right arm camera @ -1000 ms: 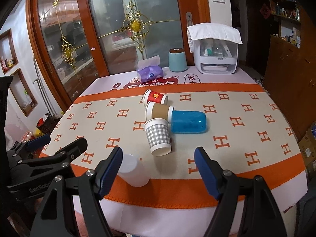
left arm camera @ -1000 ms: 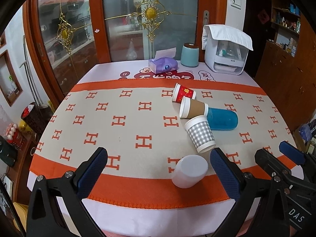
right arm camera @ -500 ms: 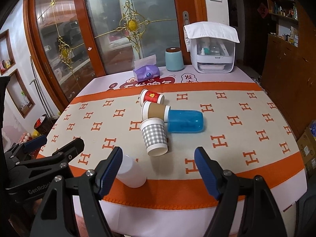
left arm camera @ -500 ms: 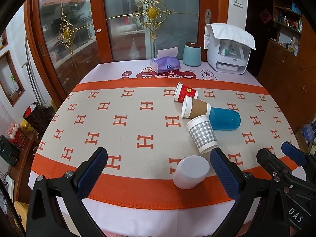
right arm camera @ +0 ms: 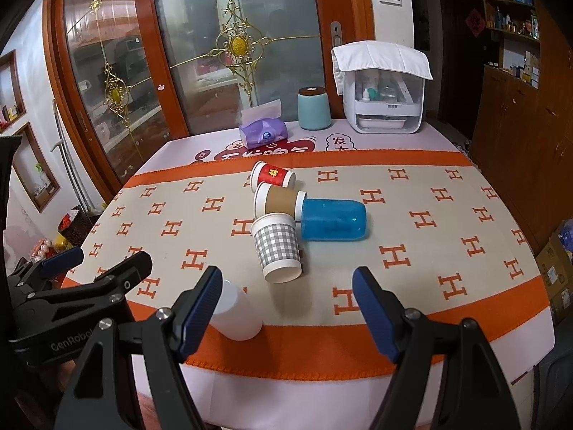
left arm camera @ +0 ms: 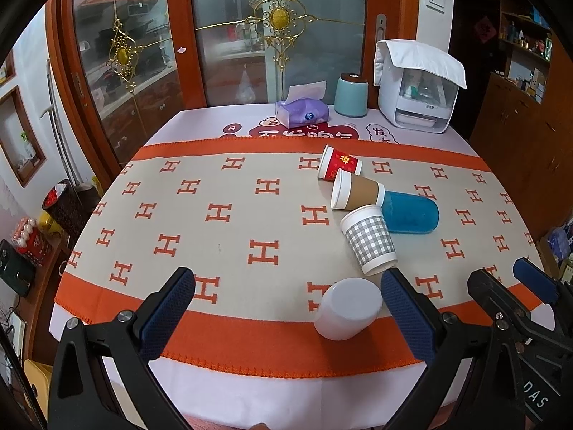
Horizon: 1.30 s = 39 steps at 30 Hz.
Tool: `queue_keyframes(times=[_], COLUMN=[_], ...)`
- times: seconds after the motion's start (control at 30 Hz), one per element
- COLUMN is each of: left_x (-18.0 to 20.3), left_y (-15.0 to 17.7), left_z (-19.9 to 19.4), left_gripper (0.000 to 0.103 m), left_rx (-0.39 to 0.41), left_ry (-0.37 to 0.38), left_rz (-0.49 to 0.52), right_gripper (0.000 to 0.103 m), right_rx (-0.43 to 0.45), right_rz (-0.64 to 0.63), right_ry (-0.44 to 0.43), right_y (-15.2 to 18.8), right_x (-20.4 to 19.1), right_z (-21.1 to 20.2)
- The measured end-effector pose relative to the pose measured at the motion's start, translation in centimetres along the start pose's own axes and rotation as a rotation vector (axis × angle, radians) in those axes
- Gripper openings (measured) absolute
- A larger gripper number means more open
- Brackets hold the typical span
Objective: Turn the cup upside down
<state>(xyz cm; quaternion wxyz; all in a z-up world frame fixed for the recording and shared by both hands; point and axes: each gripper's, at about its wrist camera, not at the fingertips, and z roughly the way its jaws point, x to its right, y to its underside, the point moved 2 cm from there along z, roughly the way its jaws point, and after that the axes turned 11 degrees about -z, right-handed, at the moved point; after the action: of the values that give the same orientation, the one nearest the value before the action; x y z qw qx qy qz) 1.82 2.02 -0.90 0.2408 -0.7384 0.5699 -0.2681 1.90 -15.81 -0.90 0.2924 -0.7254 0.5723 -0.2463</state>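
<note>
Several cups lie on their sides on the table: a white plastic cup [left arm camera: 346,308] nearest me, a grey-checked paper cup [left arm camera: 370,240], a brown paper cup [left arm camera: 358,190], a red paper cup [left arm camera: 339,164] and a blue plastic cup [left arm camera: 410,211]. My left gripper [left arm camera: 288,308] is open and empty, hovering at the near table edge, with the white cup just inside its right finger. My right gripper [right arm camera: 286,306] is open and empty, with the white cup [right arm camera: 234,315] by its left finger and the checked cup [right arm camera: 277,251] ahead.
A purple tissue pack [left arm camera: 301,113], a teal canister [left arm camera: 351,95] and a white appliance with a cloth [left arm camera: 417,87] stand at the table's far edge. Glass doors rise behind. The orange-patterned tablecloth [left arm camera: 215,215] covers the table. Each gripper shows in the other's view [right arm camera: 71,286].
Both grippers have drifted slightly back and up from the table; the cups look a little farther away. Nothing was touched.
</note>
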Motion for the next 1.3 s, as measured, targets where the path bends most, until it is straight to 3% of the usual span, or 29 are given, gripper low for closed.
queue_keyframes(times=[1.3], left_x=[-0.36], left_y=[0.86], left_z=[0.35], left_gripper=[0.102], left_rx=[-0.009], left_ry=[0.003], left_rz=[-0.016], right_gripper=[0.076], right_rx=[0.016], right_rz=[-0.012], right_ry=[0.005], right_y=[0.61], right_x=[-0.47], right_z=[-0.10])
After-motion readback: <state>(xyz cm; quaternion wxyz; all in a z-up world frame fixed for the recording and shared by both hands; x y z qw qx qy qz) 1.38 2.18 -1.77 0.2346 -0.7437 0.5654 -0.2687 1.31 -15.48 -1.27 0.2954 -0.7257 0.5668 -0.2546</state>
